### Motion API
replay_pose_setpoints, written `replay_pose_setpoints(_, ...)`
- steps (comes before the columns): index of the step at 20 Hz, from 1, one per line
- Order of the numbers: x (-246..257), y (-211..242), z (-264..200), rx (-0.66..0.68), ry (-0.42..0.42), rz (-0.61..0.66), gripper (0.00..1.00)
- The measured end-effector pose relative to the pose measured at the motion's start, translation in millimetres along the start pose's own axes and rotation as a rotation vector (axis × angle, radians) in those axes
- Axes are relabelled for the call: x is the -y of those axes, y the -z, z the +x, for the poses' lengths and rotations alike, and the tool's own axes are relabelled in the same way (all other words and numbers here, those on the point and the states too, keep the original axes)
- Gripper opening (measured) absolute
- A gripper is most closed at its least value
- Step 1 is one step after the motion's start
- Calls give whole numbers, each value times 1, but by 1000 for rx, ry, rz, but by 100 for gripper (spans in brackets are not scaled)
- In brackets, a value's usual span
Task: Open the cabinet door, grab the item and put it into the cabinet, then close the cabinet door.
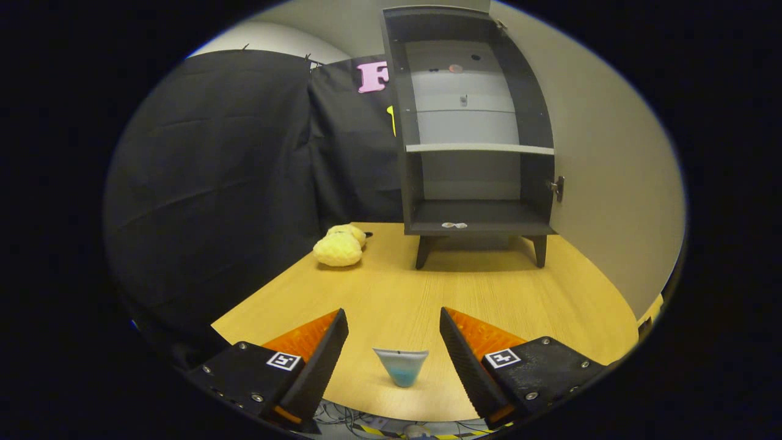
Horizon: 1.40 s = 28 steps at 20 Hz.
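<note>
A hand-held gripper [394,333] hovers low over a light wooden worktop [427,293], its two fingers spread wide apart and grasping nothing. Between the fingers, near the front edge of the worktop, sits a small cone-shaped cup [401,365], pale above and blue toward its tip. Beyond the fingers stands a dark cabinet [470,122] on short legs, its door [611,183] swung fully open to the right. Inside it are a pale shelf [479,148] and a dark bottom compartment. To the left of the cabinet, well apart from the fingers, a fluffy yellow plush toy [339,245] lies on the worktop beside the black cloth wall.
</note>
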<state>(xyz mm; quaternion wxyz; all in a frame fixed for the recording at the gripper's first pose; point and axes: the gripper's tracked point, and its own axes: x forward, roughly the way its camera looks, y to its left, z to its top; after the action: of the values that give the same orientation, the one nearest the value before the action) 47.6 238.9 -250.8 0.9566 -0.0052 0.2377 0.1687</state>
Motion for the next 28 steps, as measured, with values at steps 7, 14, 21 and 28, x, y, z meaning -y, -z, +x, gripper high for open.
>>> replay_pose_setpoints(7,-3,65,17,-167,35,31,91)
replay_pose_setpoints(14,7,65,21,-178,76,18,53)
replay_pose_setpoints(21,33,-24,32,-89,104,-23,52)
replay_pose_setpoints(28,73,-132,47,-15,131,7,52)
